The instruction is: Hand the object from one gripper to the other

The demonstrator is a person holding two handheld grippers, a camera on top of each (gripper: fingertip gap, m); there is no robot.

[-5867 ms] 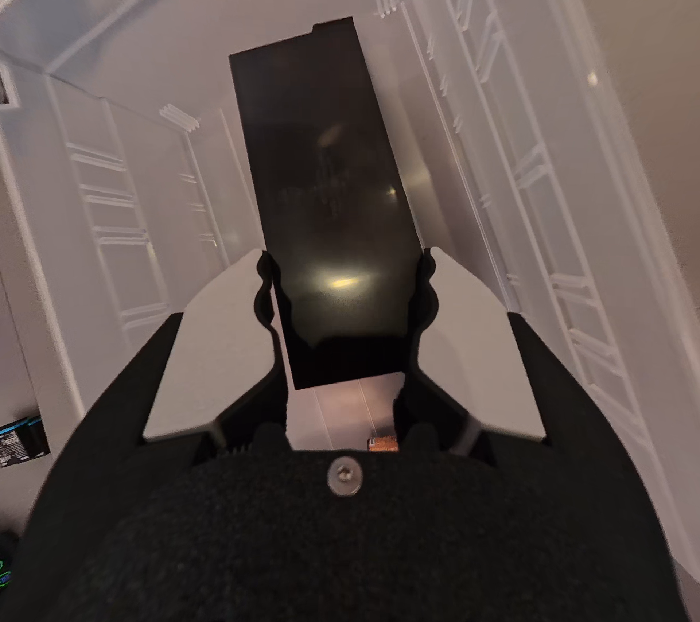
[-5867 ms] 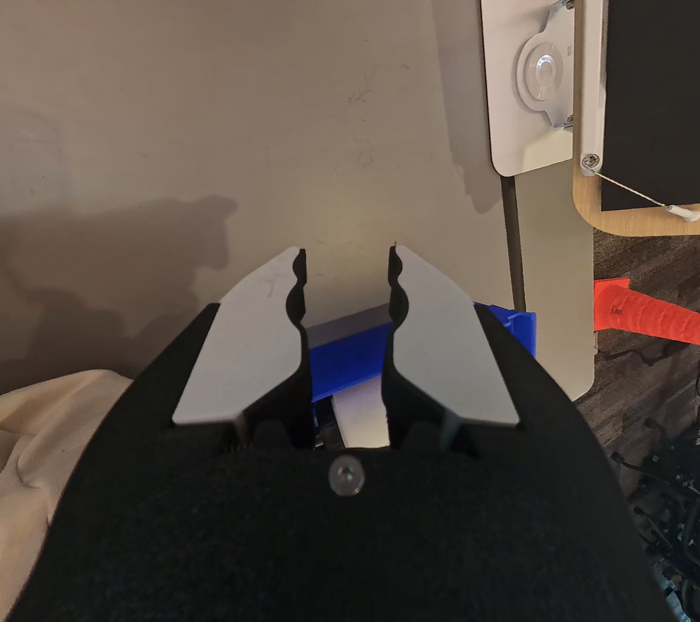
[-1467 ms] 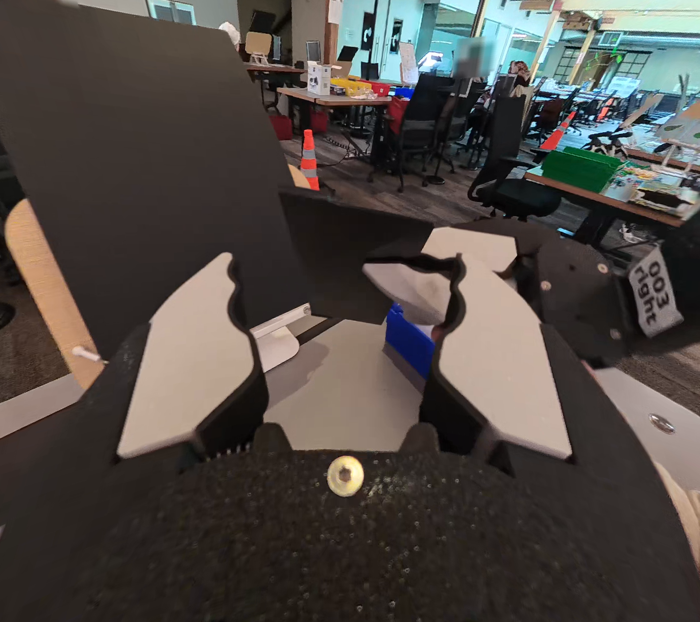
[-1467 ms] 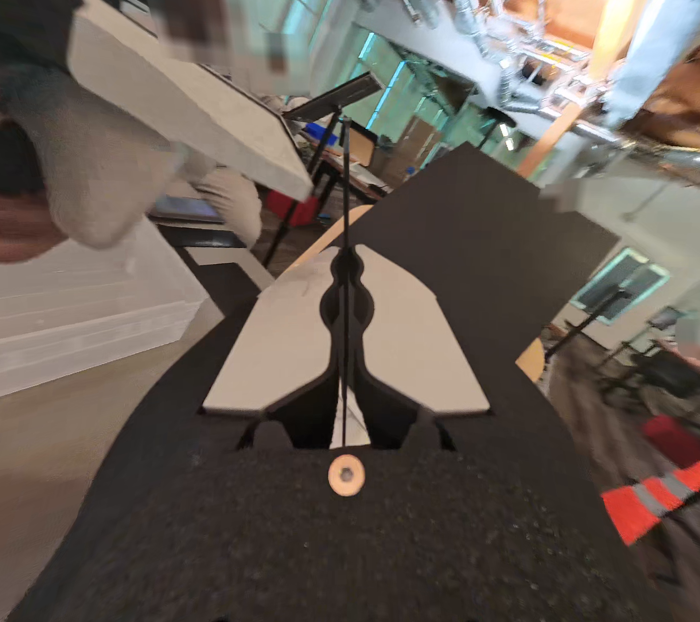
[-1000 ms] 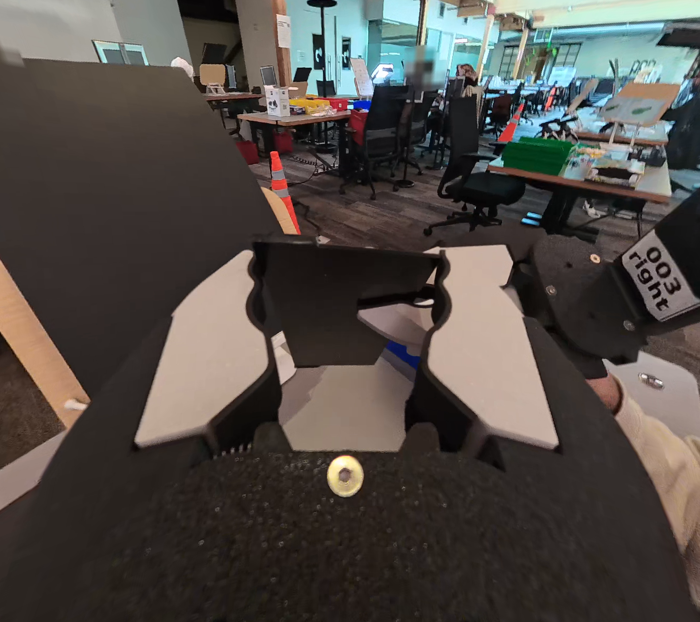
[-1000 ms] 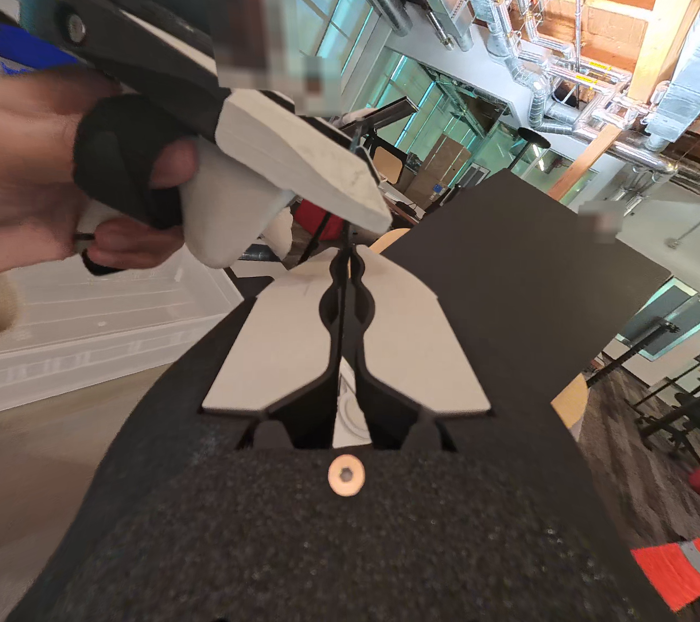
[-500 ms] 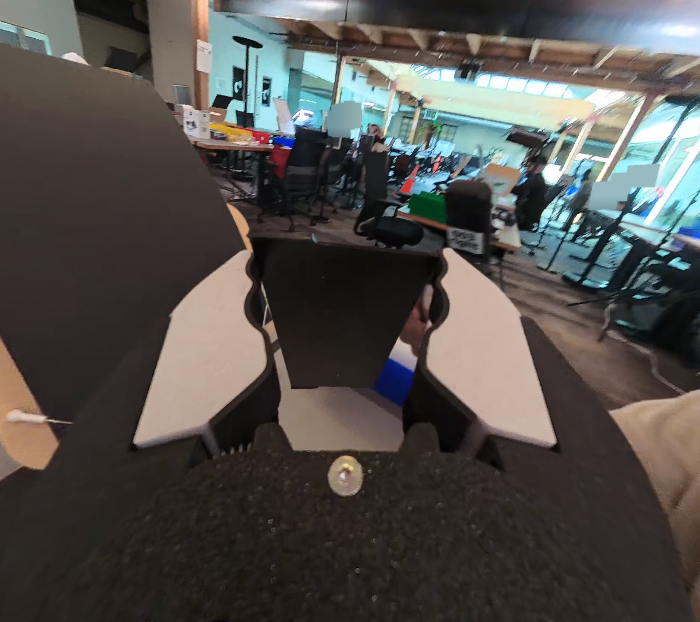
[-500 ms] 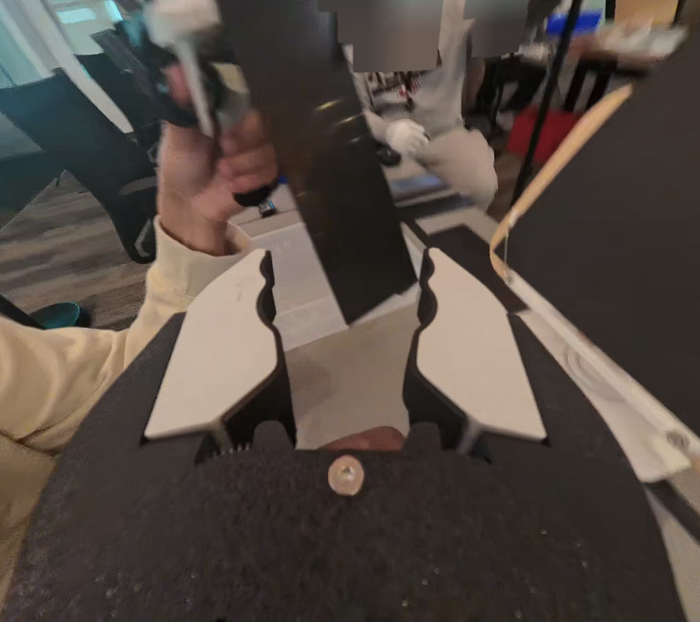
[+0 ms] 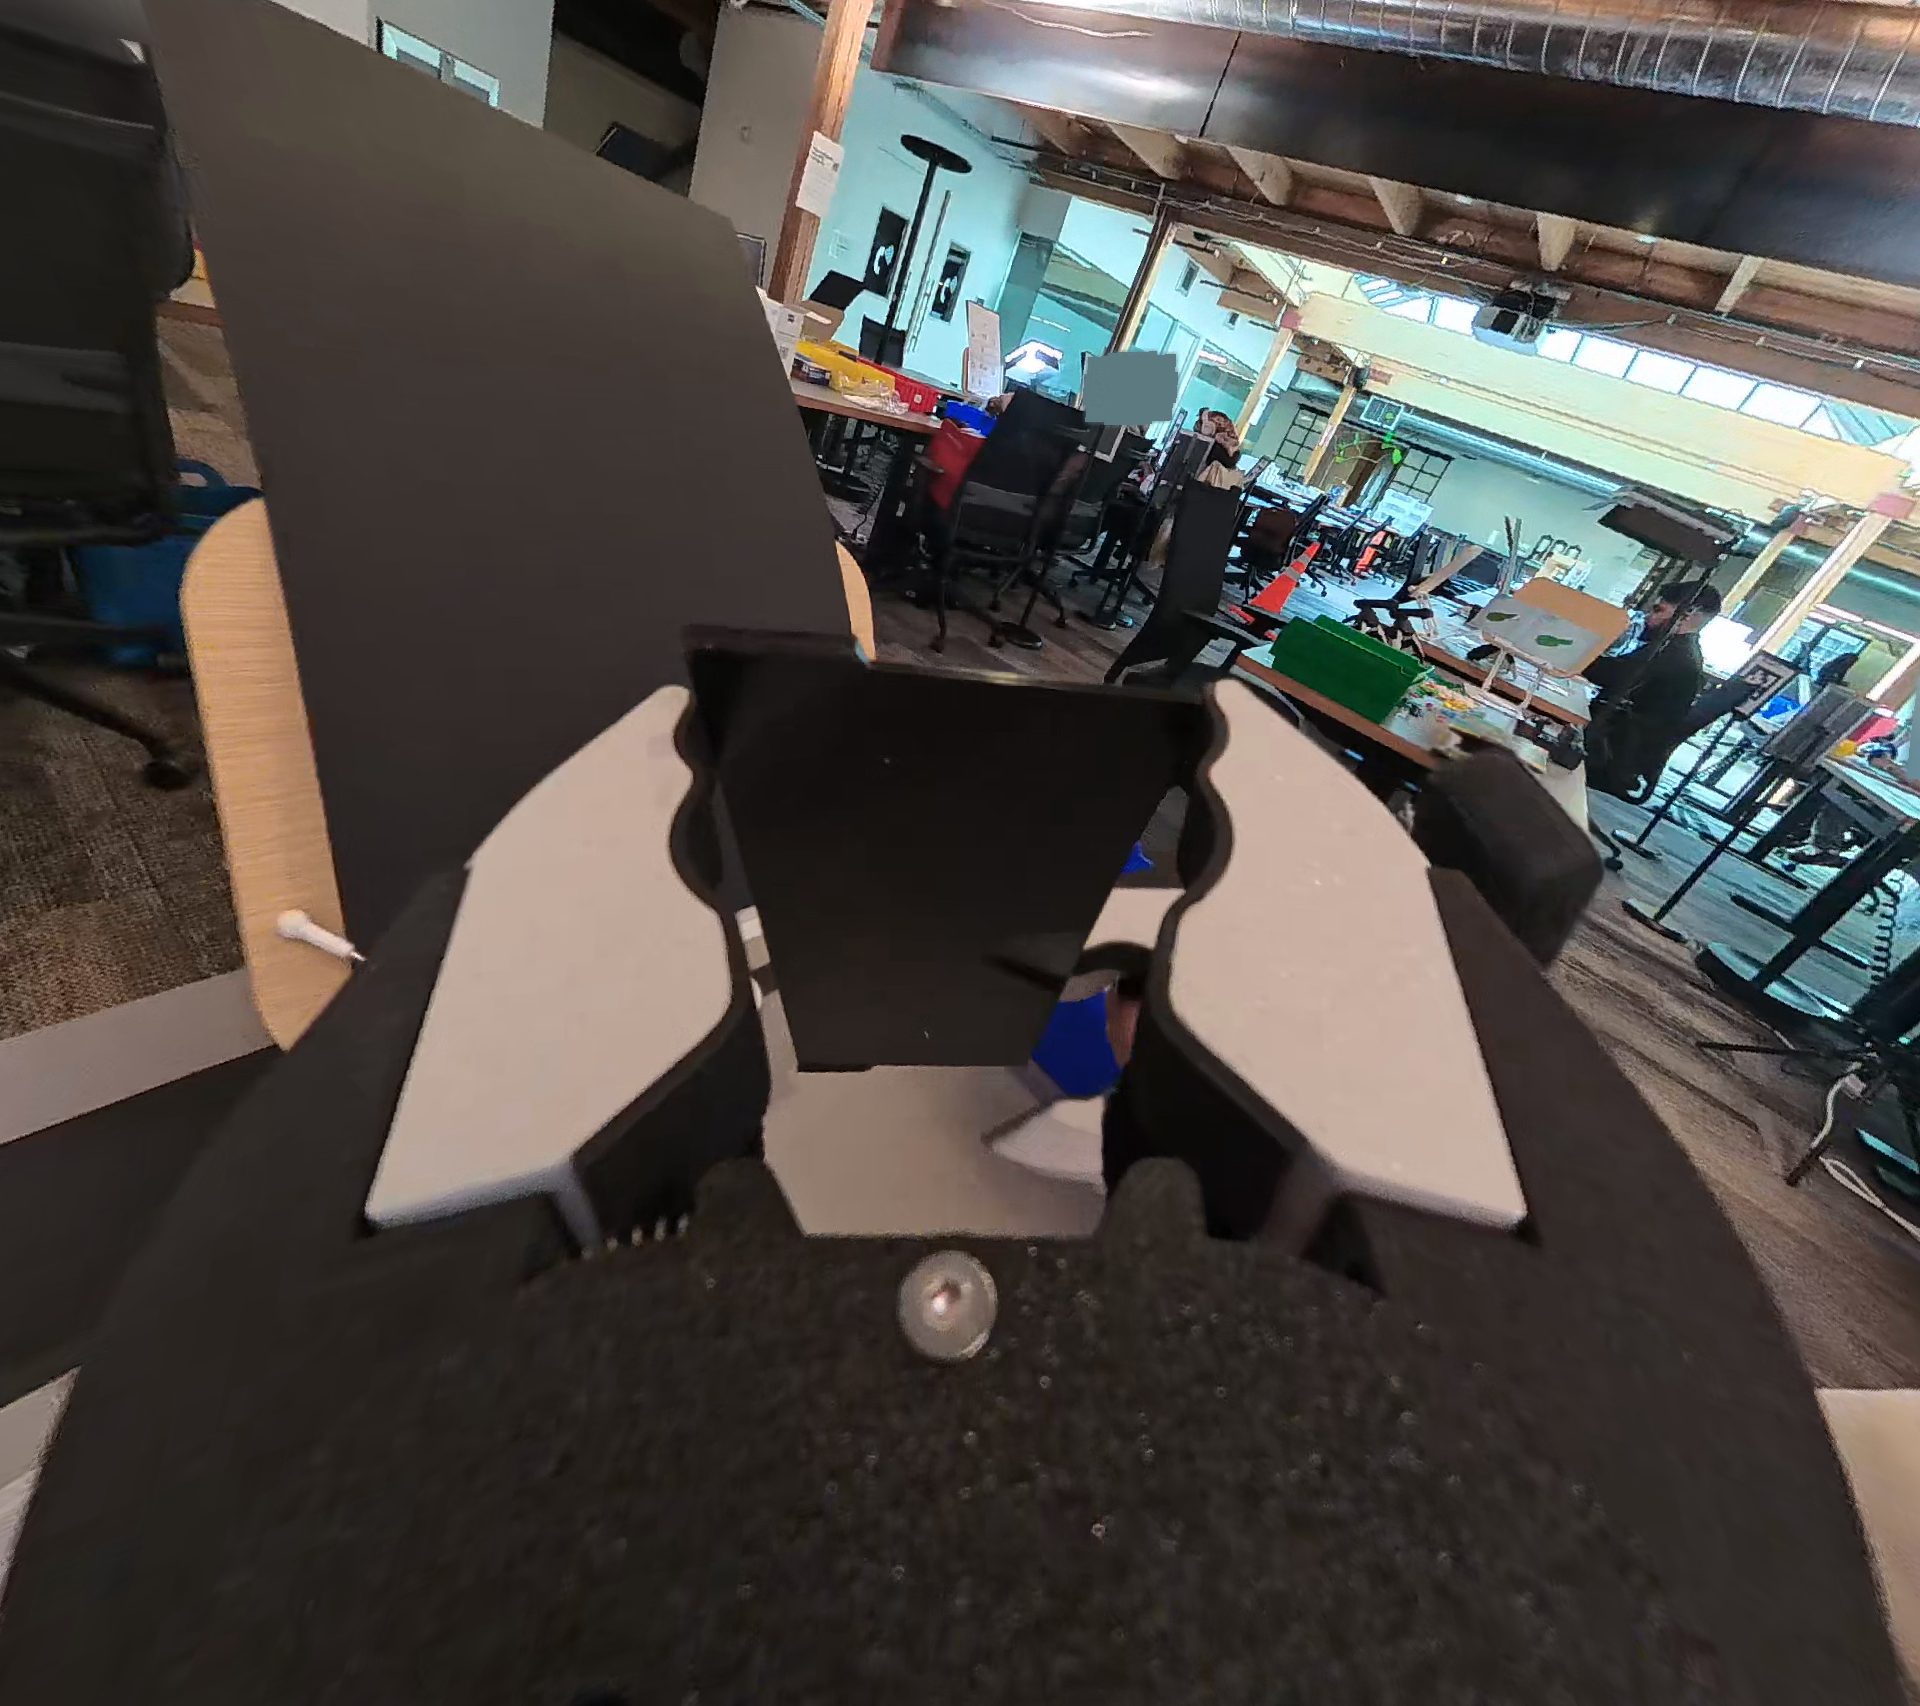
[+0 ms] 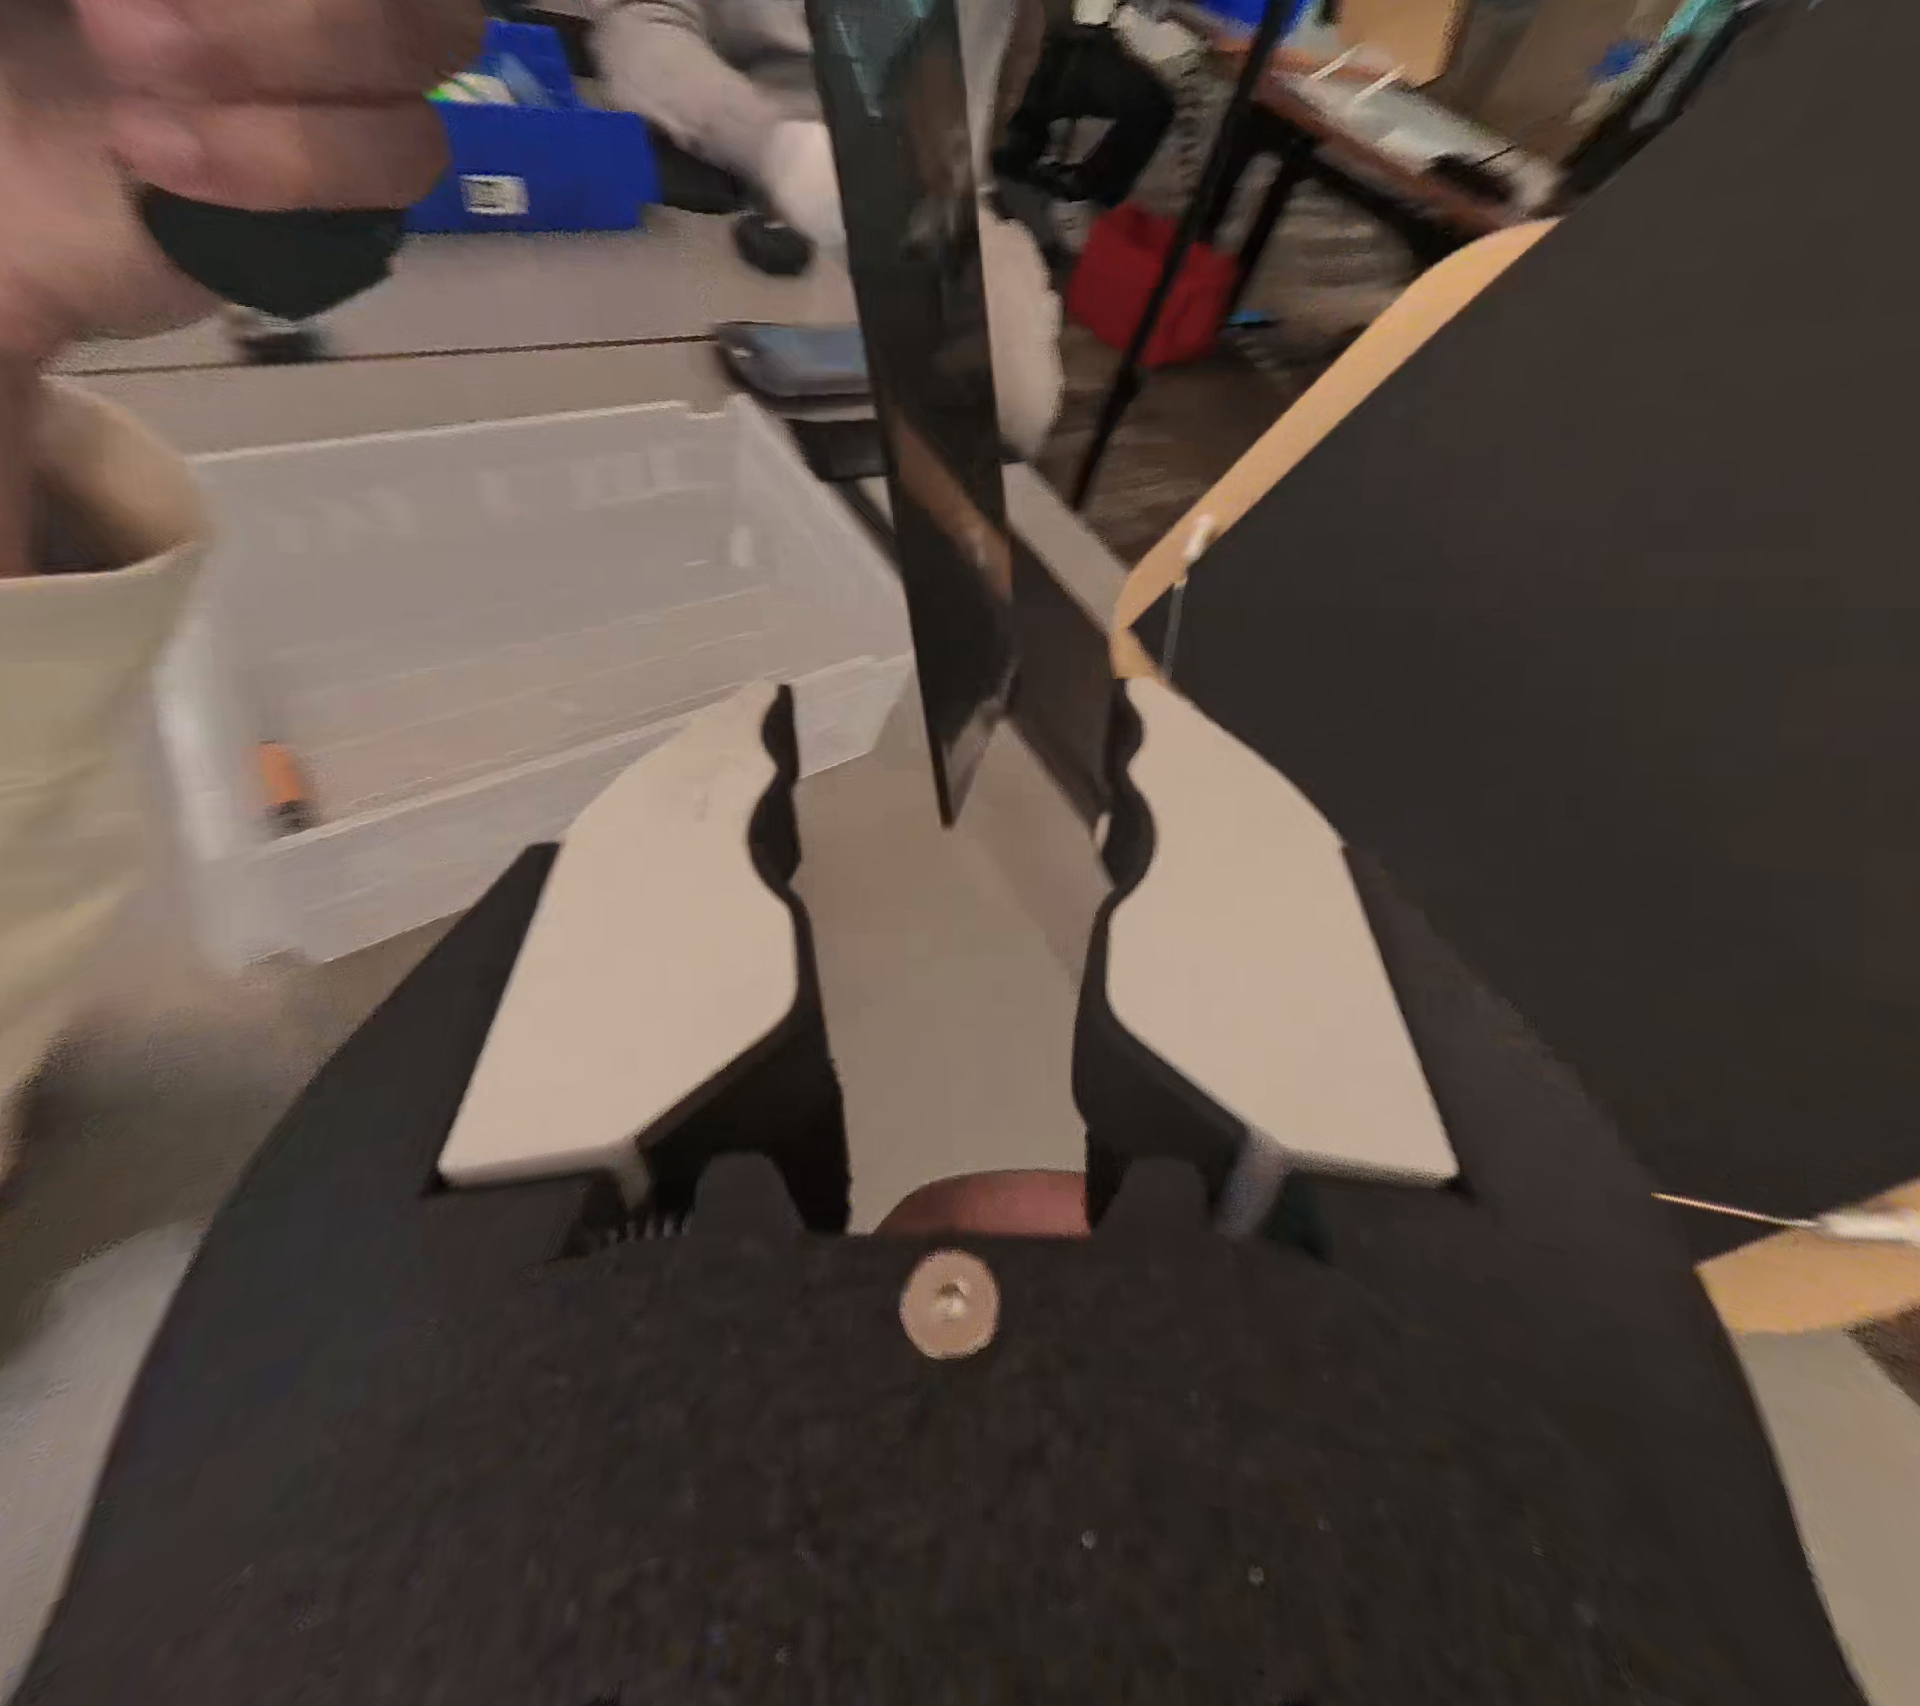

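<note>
My left tongs [image 9: 945, 809] are gripping the black plate [image 9: 935, 846] by its edges; my right tongs [image 10: 945, 809], spread wide, are nearing the plate's lower corner. Closing there risks slipping off.

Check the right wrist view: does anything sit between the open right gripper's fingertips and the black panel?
Nothing. In the right wrist view, the black panel's lower corner hangs over the right gripper, only bare tabletop behind.

The left tool [image 9: 951, 721] fills the lower centre of its view with both fingers clamped against what it grips, while the right tool [image 10: 945, 721] stands agape and unloaded, a blurred hand [image 10: 229, 46] at upper left.
</note>
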